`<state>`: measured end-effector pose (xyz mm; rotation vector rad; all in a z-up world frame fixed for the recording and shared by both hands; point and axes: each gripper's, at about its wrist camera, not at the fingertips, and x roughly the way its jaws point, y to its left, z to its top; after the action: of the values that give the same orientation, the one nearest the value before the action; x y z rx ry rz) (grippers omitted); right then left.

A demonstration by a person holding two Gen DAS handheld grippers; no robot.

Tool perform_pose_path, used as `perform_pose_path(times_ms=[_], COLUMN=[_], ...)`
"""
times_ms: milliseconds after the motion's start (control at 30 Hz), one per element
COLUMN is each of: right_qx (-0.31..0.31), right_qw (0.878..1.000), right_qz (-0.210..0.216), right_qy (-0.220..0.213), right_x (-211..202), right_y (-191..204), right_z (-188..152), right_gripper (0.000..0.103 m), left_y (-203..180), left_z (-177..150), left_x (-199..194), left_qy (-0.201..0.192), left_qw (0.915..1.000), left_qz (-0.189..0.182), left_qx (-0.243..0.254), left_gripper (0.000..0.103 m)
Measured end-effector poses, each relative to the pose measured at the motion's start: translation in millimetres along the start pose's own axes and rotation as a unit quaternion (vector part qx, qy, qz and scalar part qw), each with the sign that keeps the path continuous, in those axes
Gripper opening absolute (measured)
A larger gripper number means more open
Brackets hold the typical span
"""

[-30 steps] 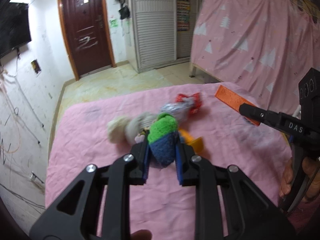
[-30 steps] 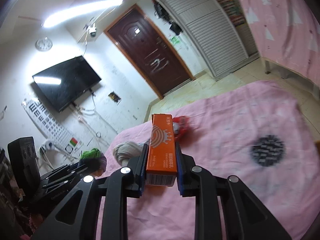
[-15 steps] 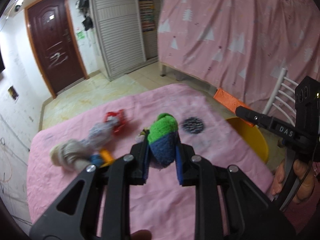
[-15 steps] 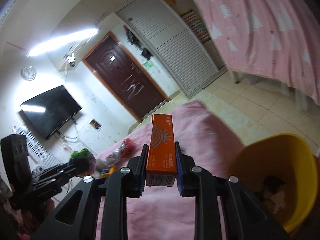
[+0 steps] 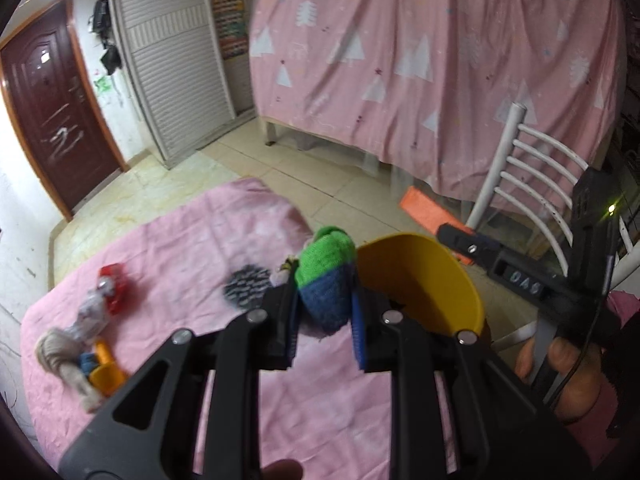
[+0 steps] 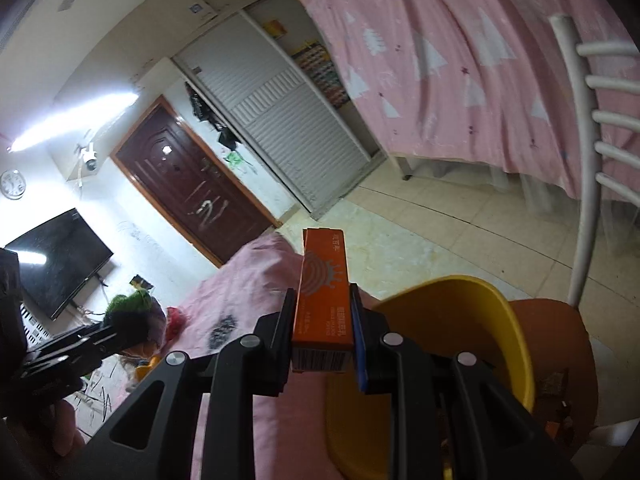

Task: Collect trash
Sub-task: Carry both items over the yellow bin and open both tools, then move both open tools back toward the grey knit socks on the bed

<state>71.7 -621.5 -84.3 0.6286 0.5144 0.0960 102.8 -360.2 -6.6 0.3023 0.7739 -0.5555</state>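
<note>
My left gripper (image 5: 325, 300) is shut on a green and blue cloth ball (image 5: 325, 280), held above the pink table's right edge beside the yellow bin (image 5: 424, 276). My right gripper (image 6: 322, 316) is shut on an orange box (image 6: 323, 296) and holds it upright at the near rim of the yellow bin (image 6: 460, 312). In the left wrist view the orange box (image 5: 424, 210) shows past the bin, in the right gripper (image 5: 460, 238). The left gripper with the ball (image 6: 132, 308) shows at the left of the right wrist view.
On the pink table (image 5: 180, 240) lie a black scrubber (image 5: 246, 282), a red wrapper (image 5: 114, 286), a crumpled foil piece (image 5: 92, 312), a beige rag (image 5: 60, 356) and a small orange piece (image 5: 106, 374). A white chair (image 5: 528, 168) stands behind the bin.
Both grippers have swung right with their loads, from over the table to the yellow bin at its right edge. The bin now fills more of both views.
</note>
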Motion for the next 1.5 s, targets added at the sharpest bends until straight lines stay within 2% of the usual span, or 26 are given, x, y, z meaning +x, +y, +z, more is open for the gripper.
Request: perform_pose_path(times_ms=[300, 367, 500, 567, 633, 733, 933, 1200, 1367, 1500], right_qx=[0.032, 0.035, 0.040, 0.043, 0.045, 0.045, 0.042, 0.000, -0.048, -0.065], right_qw=[0.999, 0.999, 0.998, 0.998, 0.998, 0.998, 0.998, 1.000, 0.998, 0.997], right_qz=[-0.020, -0.020, -0.029, -0.032, -0.033, -0.033, -0.029, -0.026, -0.040, -0.030], right_qy=[0.023, 0.030, 0.030, 0.029, 0.028, 0.026, 0.022, 0.015, 0.011, 0.014], right_x=[14.4, 16.4, 17.7, 17.9, 18.8, 18.4, 17.4, 15.5, 18.4, 25.6], right_y=[-33.6, -36.3, -40.0, -41.3, -42.1, -40.9, -33.4, -2.0, 31.7, 56.6], right_z=[-5.0, -6.3, -8.4, -8.7, -8.2, -7.6, -8.9, -8.9, -15.0, -18.6], right_gripper=[0.019, 0.019, 0.020, 0.025, 0.035, 0.045, 0.057, 0.062, 0.067, 0.069], left_y=[-37.0, -39.4, -39.0, -38.7, -37.6, -35.9, -34.3, -8.1, 25.1, 62.5], left_z=[9.8, 10.6, 11.4, 10.0, 10.7, 12.0, 11.4, 9.9, 7.8, 3.9], left_x=[31.7, 35.1, 40.9, 42.4, 41.7, 40.0, 35.6, 13.4, -6.3, -21.6], left_qy=[0.021, 0.022, 0.024, 0.025, 0.023, 0.019, 0.018, -0.004, -0.025, -0.039], left_qw=[0.9990, 0.9990, 0.9992, 0.9993, 0.9993, 0.9994, 0.9996, 0.9997, 0.9986, 0.9963], left_qz=[-0.035, -0.036, -0.031, -0.029, -0.028, -0.028, -0.021, -0.011, 0.001, 0.021], left_qx=[0.018, 0.010, 0.001, 0.000, -0.004, -0.007, -0.011, -0.023, -0.047, -0.073], left_gripper=[0.021, 0.029, 0.034, 0.045, 0.053, 0.053, 0.053, 0.059, 0.068, 0.071])
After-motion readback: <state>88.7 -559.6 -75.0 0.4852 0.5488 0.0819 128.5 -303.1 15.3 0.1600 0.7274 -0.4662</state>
